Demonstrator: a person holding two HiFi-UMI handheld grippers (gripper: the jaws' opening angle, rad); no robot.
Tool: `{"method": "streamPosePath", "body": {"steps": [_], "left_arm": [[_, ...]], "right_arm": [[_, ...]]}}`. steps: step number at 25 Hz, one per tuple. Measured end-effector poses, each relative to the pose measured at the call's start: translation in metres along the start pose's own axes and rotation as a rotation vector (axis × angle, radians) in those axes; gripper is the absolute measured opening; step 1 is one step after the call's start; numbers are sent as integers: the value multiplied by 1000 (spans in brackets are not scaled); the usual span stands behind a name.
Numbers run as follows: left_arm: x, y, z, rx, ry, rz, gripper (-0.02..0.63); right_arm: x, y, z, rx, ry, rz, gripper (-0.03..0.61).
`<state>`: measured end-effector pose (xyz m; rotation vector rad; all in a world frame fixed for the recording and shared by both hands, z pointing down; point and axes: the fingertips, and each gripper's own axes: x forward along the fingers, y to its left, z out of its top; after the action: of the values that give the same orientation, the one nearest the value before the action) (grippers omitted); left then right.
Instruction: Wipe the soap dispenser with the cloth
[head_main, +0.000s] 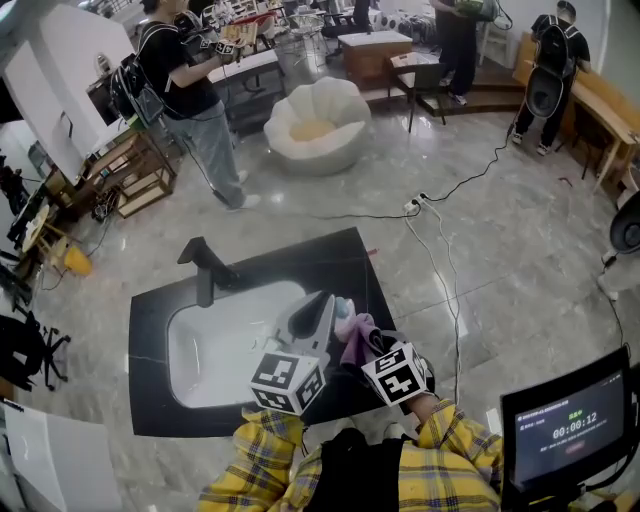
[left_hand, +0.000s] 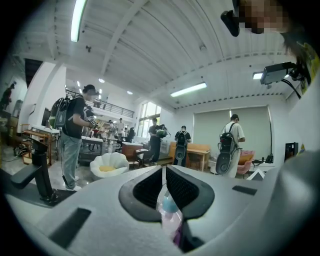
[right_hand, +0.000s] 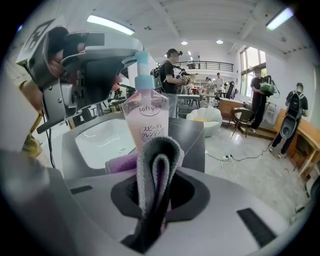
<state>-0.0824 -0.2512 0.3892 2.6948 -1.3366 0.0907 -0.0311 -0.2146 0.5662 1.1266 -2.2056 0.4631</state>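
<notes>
The soap dispenser (right_hand: 150, 125) is a pink bottle with a pale blue pump, and it stands upright on the black counter (head_main: 330, 255) to the right of the white sink (head_main: 215, 340). From the left, my left gripper (right_hand: 131, 55) is shut on its pump head. In the left gripper view the bottle (left_hand: 169, 205) shows just under the shut jaws (left_hand: 163, 172). A folded grey and purple cloth (right_hand: 157, 175) is clamped in my right gripper (right_hand: 157, 200), and it lies in front of the bottle's lower part. In the head view both grippers (head_main: 328, 300) (head_main: 372, 345) meet at the dispenser (head_main: 344, 312).
A black faucet (head_main: 205, 265) rises at the sink's far left. Several people stand around the room, one near a white shell-shaped chair (head_main: 315, 120). A cable with a power strip (head_main: 420, 205) runs across the floor to the right. A monitor (head_main: 565, 425) stands at lower right.
</notes>
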Motion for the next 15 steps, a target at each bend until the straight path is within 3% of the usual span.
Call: {"method": "streamPosePath", "body": {"steps": [3, 8, 12, 15], "left_arm": [[-3, 8, 7, 4, -36, 36, 8], [-22, 21, 21, 15, -132, 103, 8], [-40, 26, -1, -20, -123, 143, 9], [-40, 16, -34, -72, -61, 124, 19]], "right_arm": [[-1, -2, 3, 1, -7, 1, 43], [-17, -17, 20, 76, -126, -40, 43], [-31, -30, 38, 95, -209, -77, 43], [-39, -39, 41, 115, -241, -91, 43]]}}
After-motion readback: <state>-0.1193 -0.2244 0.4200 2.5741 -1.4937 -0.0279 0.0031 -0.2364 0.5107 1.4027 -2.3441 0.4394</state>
